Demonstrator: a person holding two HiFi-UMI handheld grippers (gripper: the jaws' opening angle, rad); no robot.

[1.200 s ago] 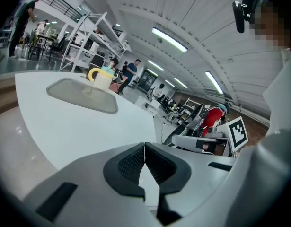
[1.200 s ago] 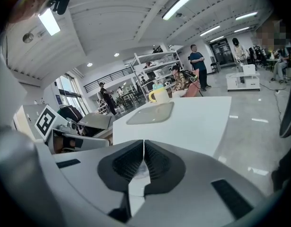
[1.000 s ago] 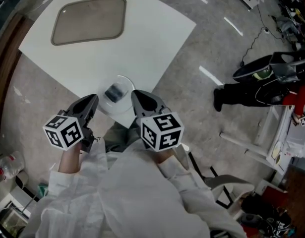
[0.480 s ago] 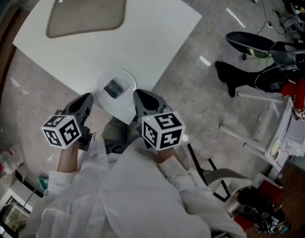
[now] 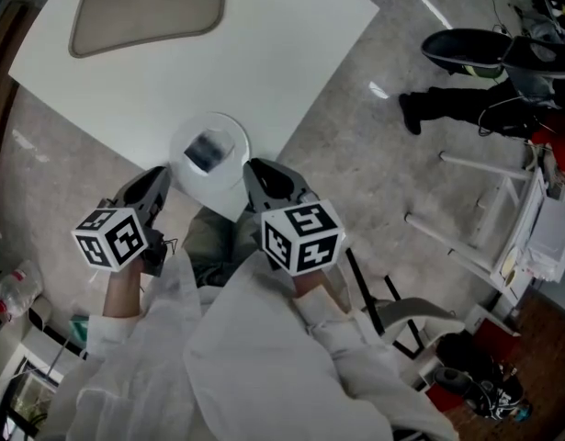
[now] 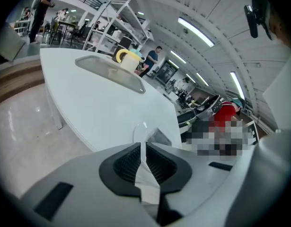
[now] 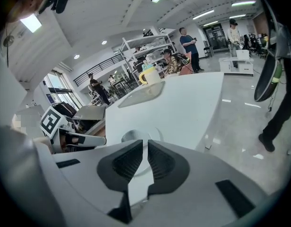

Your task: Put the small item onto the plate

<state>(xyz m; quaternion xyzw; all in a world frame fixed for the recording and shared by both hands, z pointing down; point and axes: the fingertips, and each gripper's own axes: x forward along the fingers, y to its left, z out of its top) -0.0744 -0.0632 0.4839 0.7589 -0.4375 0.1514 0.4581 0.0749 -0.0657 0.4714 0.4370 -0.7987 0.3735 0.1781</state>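
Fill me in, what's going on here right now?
A person holds a gripper in each hand at the near corner of the white table. The small dark item already lies on the white plate there. The left gripper and right gripper hang just short of the plate, one each side, jaws shut and empty.

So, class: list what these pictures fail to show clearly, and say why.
Small item on the plate: head view, too blurred to name.
Plate, left gripper view: mostly behind the jaws.
Tray: head view, cut off by the top edge.
Yellow thing beyond it: left gripper view, too small to name.
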